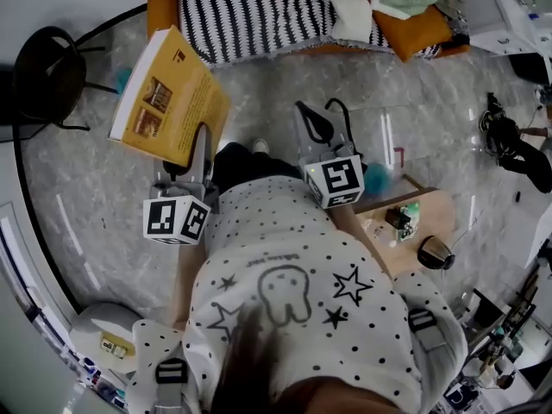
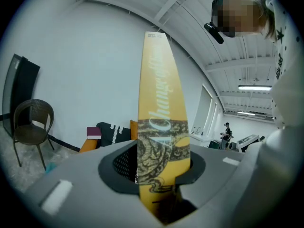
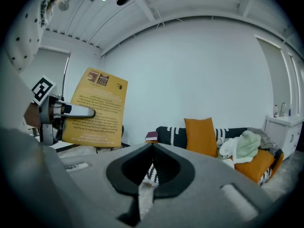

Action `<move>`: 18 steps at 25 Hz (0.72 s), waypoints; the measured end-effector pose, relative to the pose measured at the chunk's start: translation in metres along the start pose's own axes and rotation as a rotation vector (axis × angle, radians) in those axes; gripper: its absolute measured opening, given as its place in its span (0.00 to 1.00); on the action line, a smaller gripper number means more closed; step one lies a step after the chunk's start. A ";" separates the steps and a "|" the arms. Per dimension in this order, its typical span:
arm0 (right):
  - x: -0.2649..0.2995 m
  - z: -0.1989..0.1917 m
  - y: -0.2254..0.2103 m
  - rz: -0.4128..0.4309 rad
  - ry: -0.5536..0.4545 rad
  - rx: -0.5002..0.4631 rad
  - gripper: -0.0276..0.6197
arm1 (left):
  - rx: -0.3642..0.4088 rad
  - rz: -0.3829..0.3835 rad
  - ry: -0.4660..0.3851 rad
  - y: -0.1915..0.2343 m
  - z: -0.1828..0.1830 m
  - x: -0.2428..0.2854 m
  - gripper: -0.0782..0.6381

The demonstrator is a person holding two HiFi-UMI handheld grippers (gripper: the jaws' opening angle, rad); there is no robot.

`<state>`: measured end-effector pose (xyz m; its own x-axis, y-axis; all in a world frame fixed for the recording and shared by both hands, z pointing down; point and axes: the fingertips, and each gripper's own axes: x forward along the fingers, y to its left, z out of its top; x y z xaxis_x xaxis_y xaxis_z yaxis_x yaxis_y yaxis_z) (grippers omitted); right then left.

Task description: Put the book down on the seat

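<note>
Room: grey marbled floor (image 1: 285,84) and a plain white wall.
Sofa (image 1: 250,15): draped in a black-and-white stripe, it holds an orange cushion (image 3: 201,136), a heap of pale laundry (image 3: 242,148) and a small maroon book (image 3: 151,136) at one end.
Chair (image 1: 47,76): black wicker, well apart from the sofa.
Yellow book (image 1: 168,102): in the air over the floor, short of the sofa.
Left gripper (image 1: 200,145): jaws clamped on the yellow book's lower edge.
Right gripper (image 3: 151,148): jaws closed together, holding nothing.
</note>
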<state>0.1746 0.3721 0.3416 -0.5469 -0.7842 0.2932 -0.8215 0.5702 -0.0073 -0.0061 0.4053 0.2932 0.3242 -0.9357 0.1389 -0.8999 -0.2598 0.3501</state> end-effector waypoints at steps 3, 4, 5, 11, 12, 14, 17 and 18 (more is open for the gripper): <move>0.000 0.002 -0.003 -0.012 0.003 0.006 0.03 | -0.005 -0.009 0.001 -0.002 0.001 0.002 0.32; 0.001 0.002 -0.002 -0.015 0.005 0.005 0.03 | -0.009 -0.013 0.004 -0.002 0.000 0.002 0.32; 0.002 0.001 -0.002 -0.019 0.006 0.006 0.03 | -0.012 -0.018 0.007 -0.001 -0.001 0.003 0.32; 0.022 0.009 -0.015 -0.032 0.022 -0.007 0.03 | -0.021 -0.048 0.006 0.006 0.005 0.027 0.32; 0.034 0.010 -0.019 -0.035 0.028 -0.005 0.03 | -0.023 -0.051 0.008 0.013 0.008 0.038 0.32; 0.058 0.017 -0.026 -0.039 0.035 0.001 0.03 | -0.026 -0.056 0.017 0.028 0.016 0.060 0.32; 0.081 0.033 -0.028 -0.041 0.029 -0.007 0.03 | -0.023 -0.063 0.024 0.043 0.033 0.078 0.32; 0.087 0.037 -0.029 -0.043 0.030 -0.010 0.03 | -0.021 -0.065 0.025 0.048 0.037 0.082 0.32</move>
<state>0.1448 0.2790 0.3322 -0.5064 -0.8003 0.3212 -0.8421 0.5391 0.0155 -0.0338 0.3075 0.2868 0.3890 -0.9108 0.1380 -0.8707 -0.3146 0.3781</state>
